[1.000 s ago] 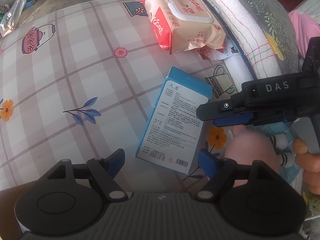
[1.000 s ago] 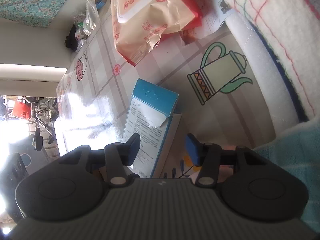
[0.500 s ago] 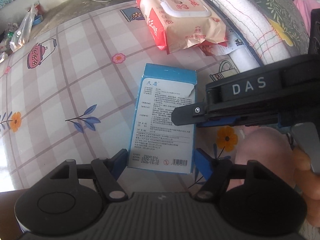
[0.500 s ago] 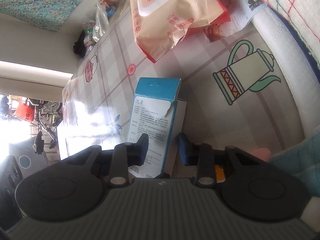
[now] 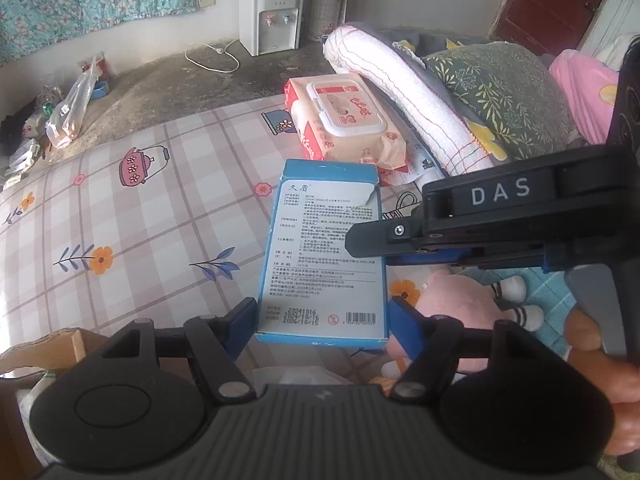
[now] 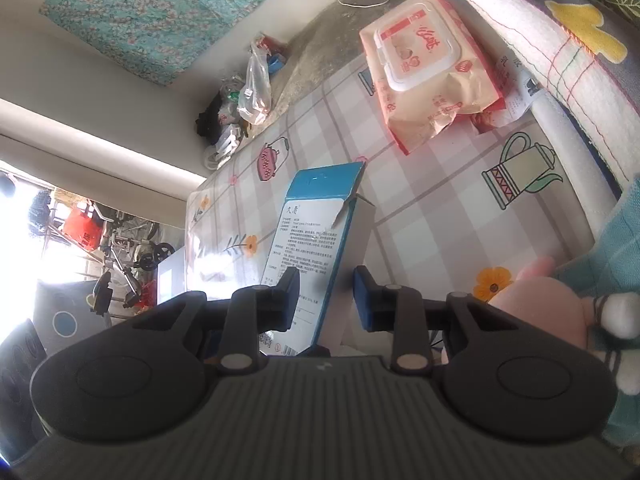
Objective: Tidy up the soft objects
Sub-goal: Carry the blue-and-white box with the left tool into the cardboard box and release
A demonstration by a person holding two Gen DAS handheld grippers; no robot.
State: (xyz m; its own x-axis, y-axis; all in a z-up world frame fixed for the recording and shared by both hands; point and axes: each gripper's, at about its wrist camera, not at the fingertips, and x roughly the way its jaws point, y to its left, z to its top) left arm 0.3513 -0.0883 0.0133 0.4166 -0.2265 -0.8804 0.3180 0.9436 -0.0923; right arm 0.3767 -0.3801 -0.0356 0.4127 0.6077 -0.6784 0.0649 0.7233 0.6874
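Inventory, left to right. Cardboard box [image 5: 60, 346]: brown, open corner at the lower left of the left wrist view. Patterned mat [image 5: 132, 232]: checked, printed with teapots and flowers, spread on the floor. Left hand-held gripper [image 5: 320, 320]: blue pads pressed on both long edges of the blue-and-white carton [image 5: 324, 256] at its barcode end; its jaws have just been closing onto that carton. Carton: lifted clear of the mat, torn flap at its top right corner. Wet-wipe pack [image 5: 348, 124]: red and cream, white lid, lying on the mat beyond the carton, beside a rolled white blanket [image 5: 408, 96]. Right hand-held gripper [image 6: 326, 294]: clamped across the thin side of the same carton [image 6: 316, 240], one pad on the printed face, the other on the back; its jaws have just been closing. Pink plush toy [image 5: 456, 308]: on the mat near a teal cloth [image 5: 552, 312], below the right hand-held gripper, not touching the carton.
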